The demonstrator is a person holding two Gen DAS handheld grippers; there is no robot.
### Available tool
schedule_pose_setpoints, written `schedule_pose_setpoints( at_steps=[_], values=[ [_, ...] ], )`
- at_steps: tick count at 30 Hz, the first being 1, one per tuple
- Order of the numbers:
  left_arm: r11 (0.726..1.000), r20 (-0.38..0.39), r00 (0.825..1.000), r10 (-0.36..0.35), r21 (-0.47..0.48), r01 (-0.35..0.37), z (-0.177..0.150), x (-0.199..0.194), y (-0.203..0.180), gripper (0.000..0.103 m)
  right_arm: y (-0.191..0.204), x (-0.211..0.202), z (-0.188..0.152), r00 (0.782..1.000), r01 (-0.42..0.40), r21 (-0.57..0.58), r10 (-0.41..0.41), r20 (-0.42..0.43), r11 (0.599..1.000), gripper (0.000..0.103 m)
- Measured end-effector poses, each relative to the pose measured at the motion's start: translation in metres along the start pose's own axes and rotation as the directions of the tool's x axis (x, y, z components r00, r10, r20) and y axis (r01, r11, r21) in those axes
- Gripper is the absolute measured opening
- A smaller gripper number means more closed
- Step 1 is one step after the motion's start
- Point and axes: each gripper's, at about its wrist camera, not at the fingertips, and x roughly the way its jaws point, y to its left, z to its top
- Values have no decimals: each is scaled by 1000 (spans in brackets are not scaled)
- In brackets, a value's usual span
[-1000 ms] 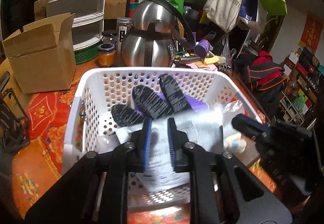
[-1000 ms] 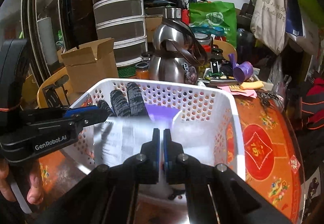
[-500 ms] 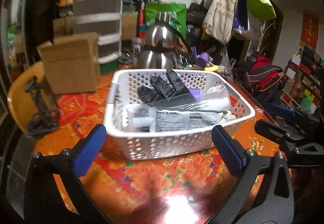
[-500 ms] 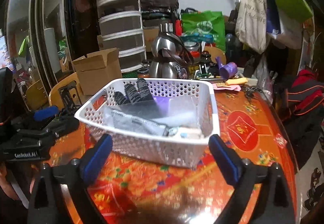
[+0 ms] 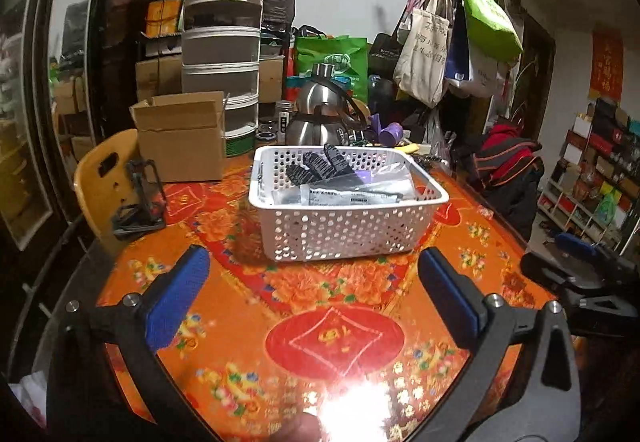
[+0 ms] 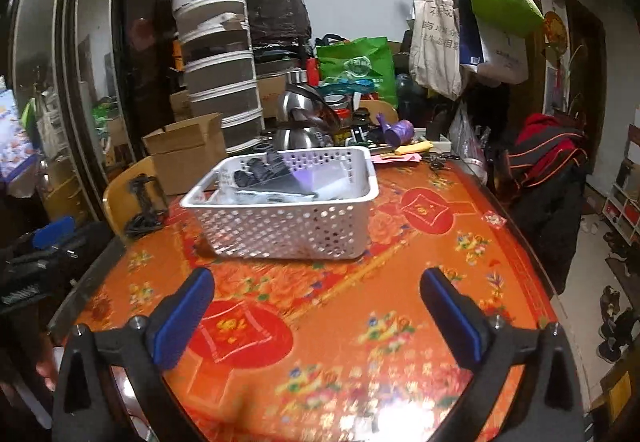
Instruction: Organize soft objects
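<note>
My left gripper [image 5: 314, 296], low in its frame, gapes wide and empty; the white basket [image 5: 348, 230] sits mid-frame on the orange table [image 5: 340, 306], holding gloves [image 5: 320, 166] and packets [image 5: 352, 194]. My right gripper [image 6: 318, 308] is opening, nothing between its pads. I judge this drop-off done; next, find another soft item.

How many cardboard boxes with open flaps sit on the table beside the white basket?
1. The open cardboard box stands at the table's far left corner, left of the white basket; more boxes stacked behind are off the table, partly hidden.
</note>
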Motion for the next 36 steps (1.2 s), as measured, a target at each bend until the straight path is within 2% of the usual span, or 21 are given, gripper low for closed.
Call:
schedule_pose_setpoints(
  at_steps=[2,6,9,13,19,36],
  values=[
    [1000,-1,1000,8,3,-8,-7,-11,-6,103,1,-6,-2,1000,-2,-3,2,-11,1000,102],
    [999,-33,998,-54,-4,54,-12,-15,-16,103,1,-1,-1,1000,-9,-3,9,-22,1000,102],
    [999,-42,999,-31,23,32,-14,-12,-25,103,3,10,0,999,1,-19,-1,-40,1000,103],
    [999,-59,998,-36,6,36,-13,-4,-24,103,7,16,2,999,6,-36,-7,-36,999,103],
    [1000,-52,999,0,-17,0,-7,0,-13,103,12,22,1,999,3,-47,-5,-49,999,103],
    [1000,-65,998,-2,-11,2,-7,5,-10,103,14,17,3,999,0,-58,-2,-34,998,103]
  ],
)
